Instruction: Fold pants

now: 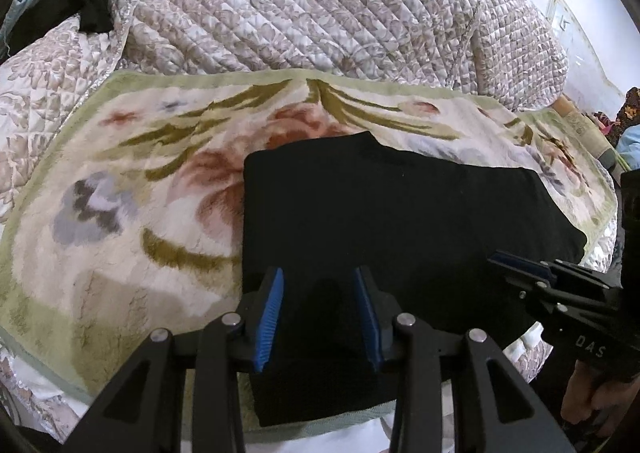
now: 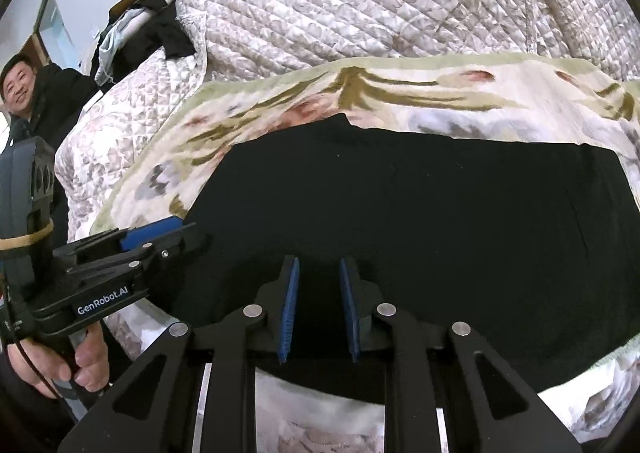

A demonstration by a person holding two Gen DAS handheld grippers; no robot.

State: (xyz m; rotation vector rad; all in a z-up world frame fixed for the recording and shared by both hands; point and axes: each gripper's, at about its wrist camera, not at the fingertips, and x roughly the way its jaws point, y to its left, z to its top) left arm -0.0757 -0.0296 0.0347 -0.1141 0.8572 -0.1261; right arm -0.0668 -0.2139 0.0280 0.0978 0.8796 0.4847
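The black knit pants [image 1: 384,213] lie folded into a flat, smooth rectangle on the floral pile towel [image 1: 120,181]. Left gripper [image 1: 318,273] and right gripper [image 2: 318,265] hover over the pants' near edge, fingers released, grasping nothing.

My left hand-held gripper [image 1: 318,285] is matte black, with two ribbed blue pads [image 1: 269,317] on its fingers and four angular link arms, each pinned by a round silver rivet. My right hand-held gripper [image 2: 318,273] has the same build. Seen side-on, one body carries white lettering "GenRobot.AI", small silver screws, a tan rubber band and a thin black cable. My hand [image 2: 86,363] grips its grey handle below.
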